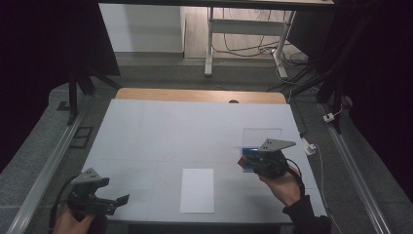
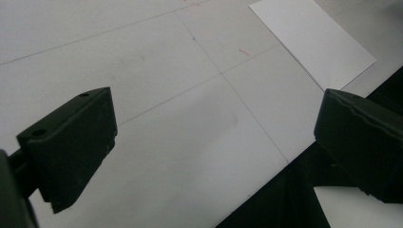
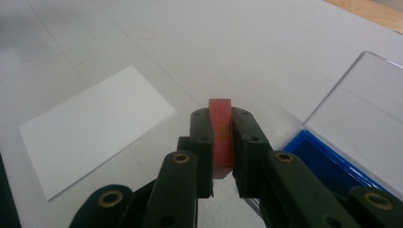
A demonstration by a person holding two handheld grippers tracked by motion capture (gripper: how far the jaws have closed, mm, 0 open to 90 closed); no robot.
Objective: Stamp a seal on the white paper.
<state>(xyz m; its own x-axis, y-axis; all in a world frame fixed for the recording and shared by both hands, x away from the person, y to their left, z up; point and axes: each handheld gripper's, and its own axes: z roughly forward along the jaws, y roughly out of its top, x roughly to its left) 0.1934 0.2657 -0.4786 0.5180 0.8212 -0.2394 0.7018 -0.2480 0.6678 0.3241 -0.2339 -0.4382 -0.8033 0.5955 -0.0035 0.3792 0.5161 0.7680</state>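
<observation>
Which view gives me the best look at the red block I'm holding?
The right gripper view: the red block sits close up, clamped upright between the right hand-held gripper jaws, its top standing clear above them. The high view shows a small red patch at that gripper, beside the blue tray. The left gripper view looks at the table and the white sheet.

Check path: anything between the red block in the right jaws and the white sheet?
Nothing visible. The right gripper clamps the flat red block; bare grey table lies between it and the white paper sheet. The blue open-lidded pad sits on the far side.
</observation>
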